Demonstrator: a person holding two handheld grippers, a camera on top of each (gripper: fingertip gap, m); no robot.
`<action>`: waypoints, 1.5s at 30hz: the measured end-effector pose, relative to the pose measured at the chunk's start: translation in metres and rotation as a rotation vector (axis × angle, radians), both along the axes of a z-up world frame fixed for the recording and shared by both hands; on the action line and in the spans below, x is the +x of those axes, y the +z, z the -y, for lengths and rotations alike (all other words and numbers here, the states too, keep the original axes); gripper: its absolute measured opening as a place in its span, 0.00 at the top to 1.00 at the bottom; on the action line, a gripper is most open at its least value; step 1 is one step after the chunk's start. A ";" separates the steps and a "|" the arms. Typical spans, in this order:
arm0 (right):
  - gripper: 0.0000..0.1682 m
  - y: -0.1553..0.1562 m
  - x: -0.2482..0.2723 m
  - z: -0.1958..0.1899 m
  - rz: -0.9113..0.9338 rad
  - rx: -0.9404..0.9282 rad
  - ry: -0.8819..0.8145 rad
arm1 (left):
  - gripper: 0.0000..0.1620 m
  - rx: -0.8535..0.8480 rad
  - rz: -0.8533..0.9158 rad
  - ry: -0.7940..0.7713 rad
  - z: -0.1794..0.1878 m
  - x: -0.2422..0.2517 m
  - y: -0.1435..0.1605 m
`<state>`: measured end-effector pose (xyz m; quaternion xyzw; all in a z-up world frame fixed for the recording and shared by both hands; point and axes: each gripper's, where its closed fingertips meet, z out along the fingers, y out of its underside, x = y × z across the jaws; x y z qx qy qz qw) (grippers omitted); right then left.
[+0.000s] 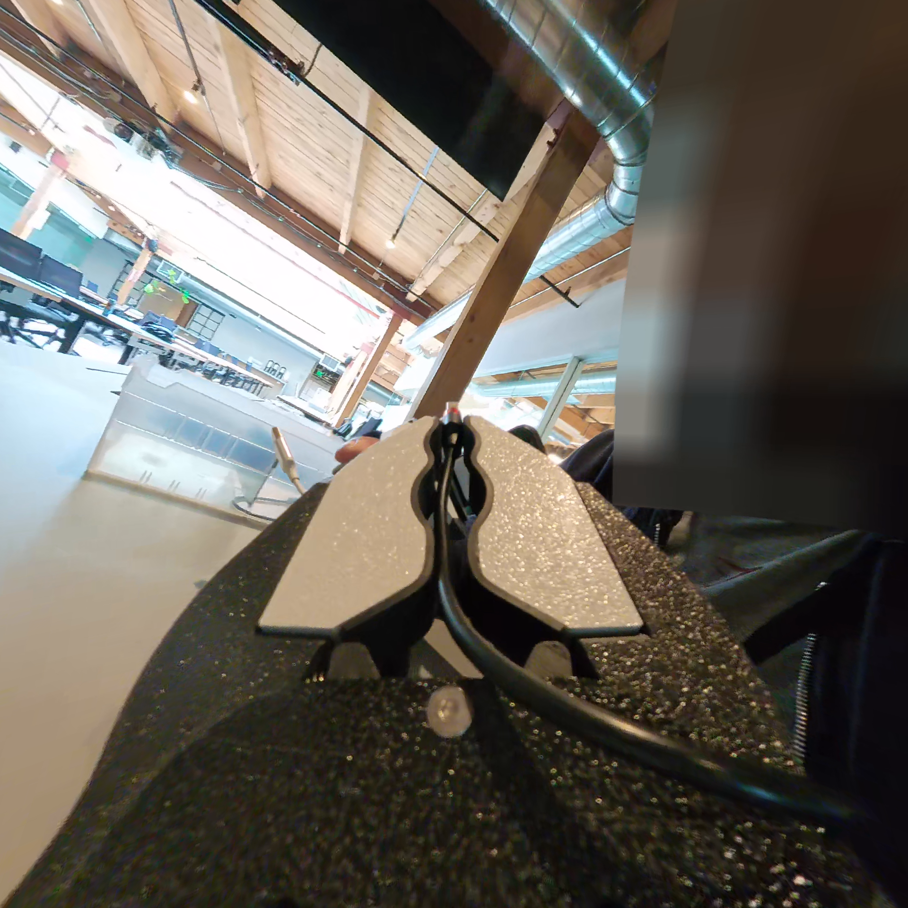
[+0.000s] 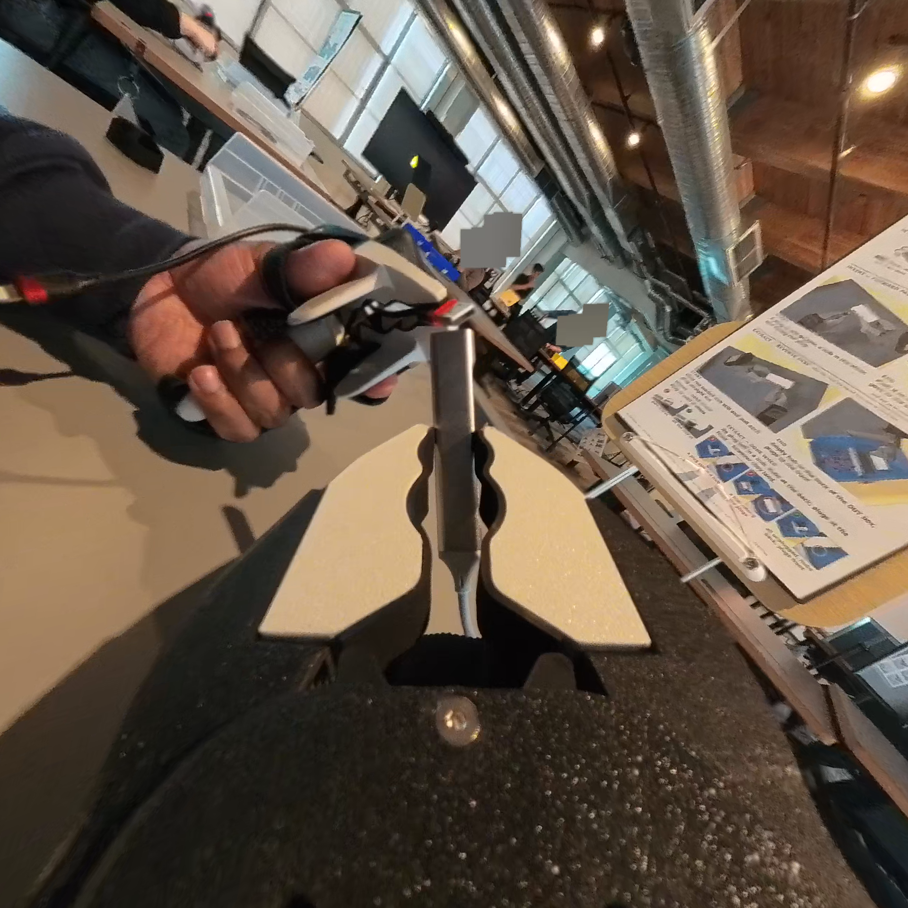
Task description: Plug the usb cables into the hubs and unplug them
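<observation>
Landmark: the grey hub [image 2: 454,442], a slim metal bar, taken as reference for all places.
Right claw [image 2: 454,432]: seen closed on the hub, which is clamped upright between the two pale fingers [image 2: 363,535]; a white lead [image 2: 469,609] is seen running from the hub's lower end back into the claw throat.
Hub, upper end: raised well clear of the bench [image 2: 73,491], free end pointed away from the camera.
Left claw [image 1: 449,425]: seen closed on the black usb cable [image 1: 444,516] near its red-marked plug; the cable is trailed back between the fingers and off to the lower right.
Plug [image 2: 449,310]: in the right wrist view, held just above the hub's upper end, crosswise to it; contact cannot be told.
Hand [image 2: 231,344]: to the left of the hub, wrapped round the left claw's handle, fingers curled, dark sleeve [image 2: 59,221] behind.
Instruction board [image 2: 786,442]: to the right of the hub, tilted.
Clear bin [image 1: 196,432]: stood on the bench, in the left wrist view only.
</observation>
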<state>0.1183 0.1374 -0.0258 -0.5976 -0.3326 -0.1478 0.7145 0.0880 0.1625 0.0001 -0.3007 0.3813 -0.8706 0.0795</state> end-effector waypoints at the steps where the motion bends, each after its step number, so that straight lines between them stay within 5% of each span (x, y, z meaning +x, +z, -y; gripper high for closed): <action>1: 0.91 -0.004 -0.001 -0.001 0.007 -0.029 0.014 | 0.96 0.020 -0.003 0.021 -0.001 0.001 -0.001; 6: 0.91 -0.050 -0.003 -0.003 0.075 -0.399 0.110 | 0.96 0.146 -0.023 0.180 -0.013 0.005 -0.003; 17: 0.91 -0.116 0.028 0.010 0.306 -0.783 -0.008 | 0.96 0.315 -0.061 0.289 -0.014 0.011 -0.011; 24: 0.91 -0.099 0.034 0.000 0.258 -0.677 -0.053 | 0.96 0.451 -0.088 0.334 -0.008 0.016 -0.021; 30: 0.91 -0.130 0.044 0.006 0.467 -0.780 -0.112 | 0.96 0.596 -0.102 0.363 0.000 0.020 -0.030; 45: 0.91 -0.131 0.028 0.030 0.273 -0.965 0.019 | 0.95 0.647 -0.121 0.379 0.002 0.021 -0.034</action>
